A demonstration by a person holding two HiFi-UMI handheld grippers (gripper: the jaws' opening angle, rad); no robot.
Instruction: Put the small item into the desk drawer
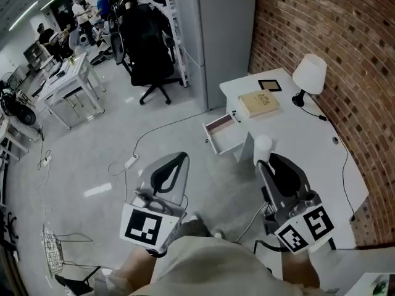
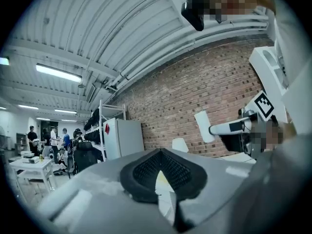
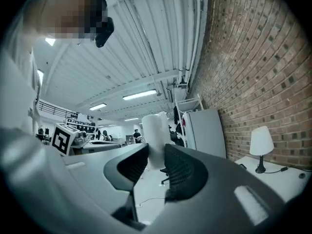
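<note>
The small item (image 1: 263, 145) is a white cylinder pinched upright between the jaws of my right gripper (image 1: 265, 160), held in the air in front of the white desk (image 1: 296, 140). In the right gripper view the item (image 3: 155, 138) sticks up past the fingertips of my right gripper (image 3: 155, 156). The desk drawer (image 1: 222, 134) stands pulled open at the desk's left side, beyond and to the left of the item. My left gripper (image 1: 181, 158) is shut and empty, hanging over the floor left of the drawer; in its own view its jaws (image 2: 161, 153) meet at the tips.
On the desk lie a tan book (image 1: 258, 102), a small black frame (image 1: 270, 85) and a white lamp (image 1: 308, 76) with its cable. A brick wall (image 1: 333, 36) runs along the right. A black office chair (image 1: 148, 48) and a cable with a power strip (image 1: 131, 161) occupy the floor.
</note>
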